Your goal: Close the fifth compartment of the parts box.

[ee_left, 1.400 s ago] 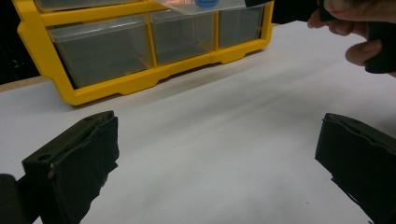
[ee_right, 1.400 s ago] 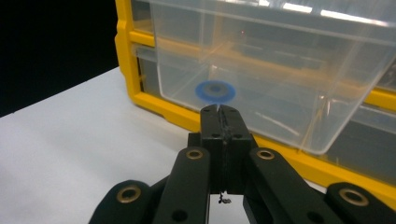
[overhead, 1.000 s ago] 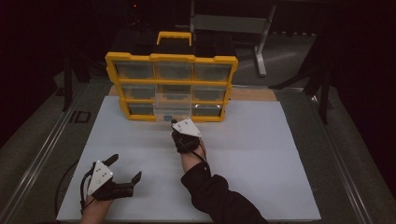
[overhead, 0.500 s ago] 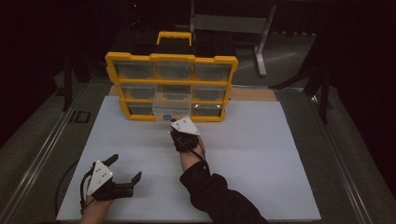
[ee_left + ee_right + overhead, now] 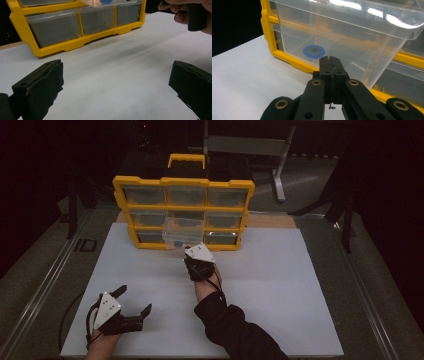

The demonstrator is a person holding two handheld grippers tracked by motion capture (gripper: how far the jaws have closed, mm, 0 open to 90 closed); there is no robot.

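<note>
White table [image 5: 280,285], blue disc [image 5: 313,52] in drawer [image 5: 352,37]

Black right gripper [image 5: 330,59] with brass-ringed screw holes, dark sleeve [image 5: 235,327].

High view looks down the table; both gripper views face the yellow organizer [image 5: 182,212] closely

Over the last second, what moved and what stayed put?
Almost nothing visibly changed. The right gripper may have eased slightly toward the person, its fingers closed at the front of the clear drawer pulled out of the yellow organizer. The left gripper rests open on the white table as before.
</note>
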